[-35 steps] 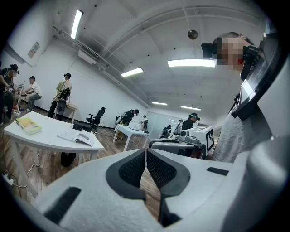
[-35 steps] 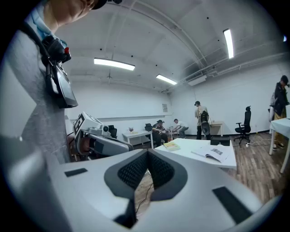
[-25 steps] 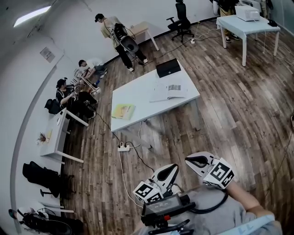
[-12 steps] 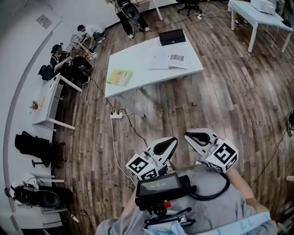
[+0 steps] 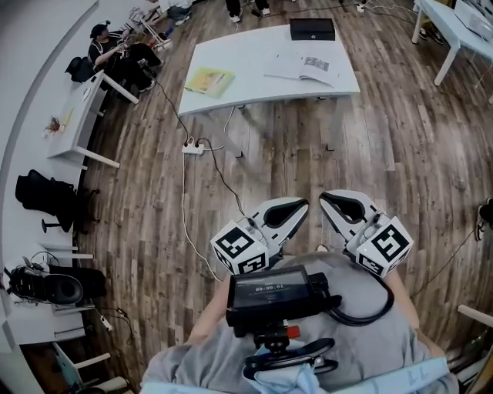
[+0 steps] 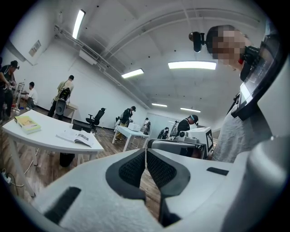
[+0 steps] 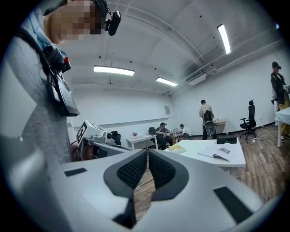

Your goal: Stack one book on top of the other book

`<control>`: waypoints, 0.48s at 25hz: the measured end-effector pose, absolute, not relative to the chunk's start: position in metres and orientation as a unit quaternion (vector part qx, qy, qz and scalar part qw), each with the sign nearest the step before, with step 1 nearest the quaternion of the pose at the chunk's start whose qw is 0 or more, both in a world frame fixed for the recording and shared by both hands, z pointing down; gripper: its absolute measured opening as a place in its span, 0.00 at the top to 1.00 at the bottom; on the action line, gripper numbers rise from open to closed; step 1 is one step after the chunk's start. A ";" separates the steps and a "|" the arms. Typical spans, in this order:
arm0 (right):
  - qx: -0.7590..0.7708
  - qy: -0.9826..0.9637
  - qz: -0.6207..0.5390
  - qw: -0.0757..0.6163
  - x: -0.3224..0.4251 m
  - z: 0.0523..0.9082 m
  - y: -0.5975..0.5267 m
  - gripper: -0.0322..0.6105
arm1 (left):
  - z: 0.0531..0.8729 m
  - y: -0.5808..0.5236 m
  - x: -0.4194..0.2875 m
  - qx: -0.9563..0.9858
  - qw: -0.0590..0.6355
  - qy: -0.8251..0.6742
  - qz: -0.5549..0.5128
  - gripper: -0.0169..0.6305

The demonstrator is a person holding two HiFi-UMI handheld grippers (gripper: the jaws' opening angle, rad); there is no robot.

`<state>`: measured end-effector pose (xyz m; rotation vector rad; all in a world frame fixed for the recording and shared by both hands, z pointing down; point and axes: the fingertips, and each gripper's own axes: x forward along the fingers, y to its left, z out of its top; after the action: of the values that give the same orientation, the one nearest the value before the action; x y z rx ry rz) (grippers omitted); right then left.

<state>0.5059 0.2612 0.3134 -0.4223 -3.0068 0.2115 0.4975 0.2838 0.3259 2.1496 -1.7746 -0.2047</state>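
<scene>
Two books lie apart on the white table [image 5: 254, 85] far ahead: a yellow closed book [image 5: 209, 80] at its left and an open white book [image 5: 302, 68] toward its right. The left gripper view shows the yellow book [image 6: 28, 123] and the open book [image 6: 77, 137]; the right gripper view shows the yellow book [image 7: 176, 148] and the open book [image 7: 219, 154]. My left gripper [image 5: 299, 205] and right gripper [image 5: 326, 199] hang close to my body over the wooden floor, well short of the table. Both are shut with nothing between the pads.
A black box [image 5: 312, 29] sits at the table's far edge. A power strip [image 5: 192, 144] and cables lie on the floor before the table. Several people are near a desk [image 5: 73, 115] at the far left. Another white table [image 5: 454, 23] stands at the top right.
The head view has tipped further down: the table has slid toward the top of the picture and both grippers show higher in it. Both stay shut and empty.
</scene>
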 end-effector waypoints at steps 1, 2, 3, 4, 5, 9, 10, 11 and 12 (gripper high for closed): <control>-0.142 -0.986 0.070 0.050 0.504 0.314 0.263 0.90 | 0.327 0.285 0.497 0.757 0.174 -0.626 -0.073 0.94; -0.145 -0.986 0.071 0.050 0.503 0.314 0.265 0.90 | 0.328 0.286 0.496 0.756 0.176 -0.626 -0.071 0.94; -0.147 -0.985 0.071 0.048 0.502 0.313 0.266 0.90 | 0.329 0.286 0.496 0.756 0.177 -0.626 -0.069 0.94; -0.149 -0.985 0.072 0.046 0.502 0.312 0.268 0.90 | 0.330 0.287 0.496 0.756 0.178 -0.626 -0.068 0.94; -0.151 -0.985 0.073 0.045 0.502 0.312 0.270 0.90 | 0.331 0.288 0.496 0.756 0.179 -0.626 -0.070 0.94; -0.157 -0.983 0.076 0.053 0.493 0.316 0.281 0.90 | 0.333 0.298 0.485 0.752 0.180 -0.628 -0.088 0.94; -0.158 -0.983 0.077 0.056 0.489 0.318 0.284 0.90 | 0.335 0.300 0.481 0.752 0.180 -0.628 -0.089 0.94; -0.160 -0.982 0.077 0.059 0.485 0.319 0.287 0.90 | 0.339 0.304 0.477 0.751 0.179 -0.629 -0.089 0.94; -0.163 -0.982 0.077 0.061 0.482 0.321 0.291 0.90 | 0.344 0.308 0.472 0.751 0.177 -0.630 -0.088 0.94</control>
<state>0.4819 0.2910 0.3207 -0.4917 -2.9693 0.2342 0.4717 0.3077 0.3440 2.1246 -1.7834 -0.2504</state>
